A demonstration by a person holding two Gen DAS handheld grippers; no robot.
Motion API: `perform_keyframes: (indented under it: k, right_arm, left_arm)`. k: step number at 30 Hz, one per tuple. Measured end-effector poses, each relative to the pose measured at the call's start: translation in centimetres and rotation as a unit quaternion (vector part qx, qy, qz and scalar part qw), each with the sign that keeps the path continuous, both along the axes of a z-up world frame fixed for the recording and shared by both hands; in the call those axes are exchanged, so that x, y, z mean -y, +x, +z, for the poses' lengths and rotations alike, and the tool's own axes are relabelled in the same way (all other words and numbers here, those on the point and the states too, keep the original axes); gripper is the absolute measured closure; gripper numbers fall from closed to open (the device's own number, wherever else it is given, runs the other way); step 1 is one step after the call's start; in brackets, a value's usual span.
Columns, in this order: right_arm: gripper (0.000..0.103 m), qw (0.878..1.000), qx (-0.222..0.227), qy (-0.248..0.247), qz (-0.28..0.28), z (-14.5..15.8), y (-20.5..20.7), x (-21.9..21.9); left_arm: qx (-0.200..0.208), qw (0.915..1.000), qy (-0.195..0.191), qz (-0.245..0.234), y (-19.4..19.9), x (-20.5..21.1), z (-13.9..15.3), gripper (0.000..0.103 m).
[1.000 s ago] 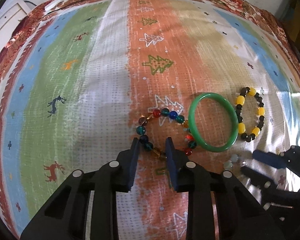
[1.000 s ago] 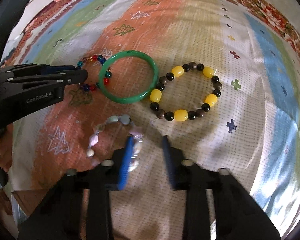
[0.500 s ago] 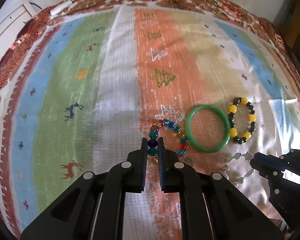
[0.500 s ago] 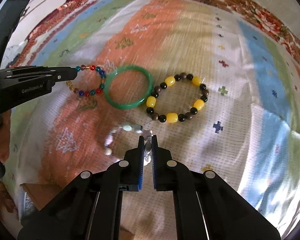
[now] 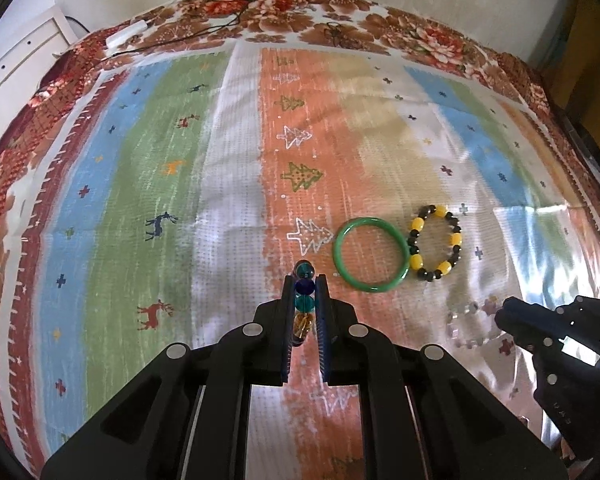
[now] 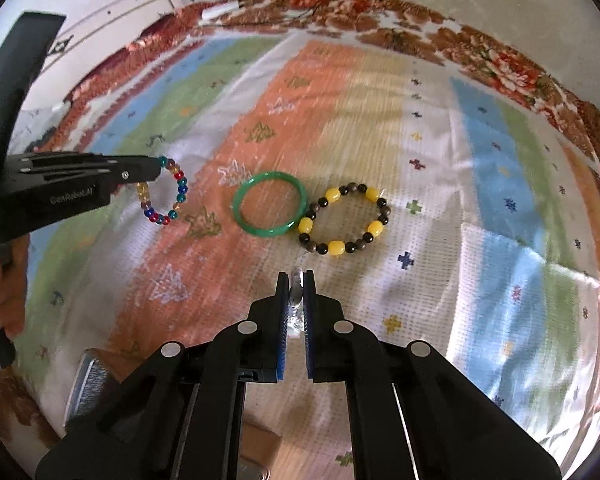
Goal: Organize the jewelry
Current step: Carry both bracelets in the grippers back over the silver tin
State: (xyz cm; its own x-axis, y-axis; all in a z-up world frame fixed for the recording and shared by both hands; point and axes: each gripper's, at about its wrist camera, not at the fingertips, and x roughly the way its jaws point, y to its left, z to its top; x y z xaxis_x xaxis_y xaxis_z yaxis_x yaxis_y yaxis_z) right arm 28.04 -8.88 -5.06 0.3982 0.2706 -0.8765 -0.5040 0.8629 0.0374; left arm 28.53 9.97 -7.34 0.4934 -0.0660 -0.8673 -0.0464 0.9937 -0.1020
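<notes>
From the left, my left hand-held gripper (image 5: 304, 280) is pinched on a bracelet of round multicoloured glass beads (image 6: 168, 194), which hangs from the fingertips above the striped, tree-patterned cloth (image 5: 228, 184) covering the tabletop. Next, a smooth green bangle (image 5: 370, 255) lies flat on the orange stripe, touching a bracelet of yellow barrel beads and dark round beads (image 5: 436, 245) at its right side. Farthest right, my right hand-held gripper (image 6: 296, 278) is pressed together on a bracelet of pale, translucent beads (image 5: 470, 326); in the left wrist view it dangles from the fingertips, faint against the cloth.
</notes>
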Motion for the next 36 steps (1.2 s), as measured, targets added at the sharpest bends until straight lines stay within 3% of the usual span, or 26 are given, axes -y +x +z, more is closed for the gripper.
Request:
perform_keyframes:
  k: [20, 36]
  right_arm:
    - [0.095, 0.998, 0.048, 0.03, 0.014, 4.9, -5.1, 1.5]
    - [0.095, 0.997, 0.056, 0.049, 0.015, 5.9, -8.1, 2.6]
  left_arm:
    - [0.053, 0.9982, -0.017, -0.023, -4.9, 2.5, 4.8, 0.094]
    - [0.084, 0.9953, -0.04, -0.027, -9.1, 2.4, 6.9, 0.094]
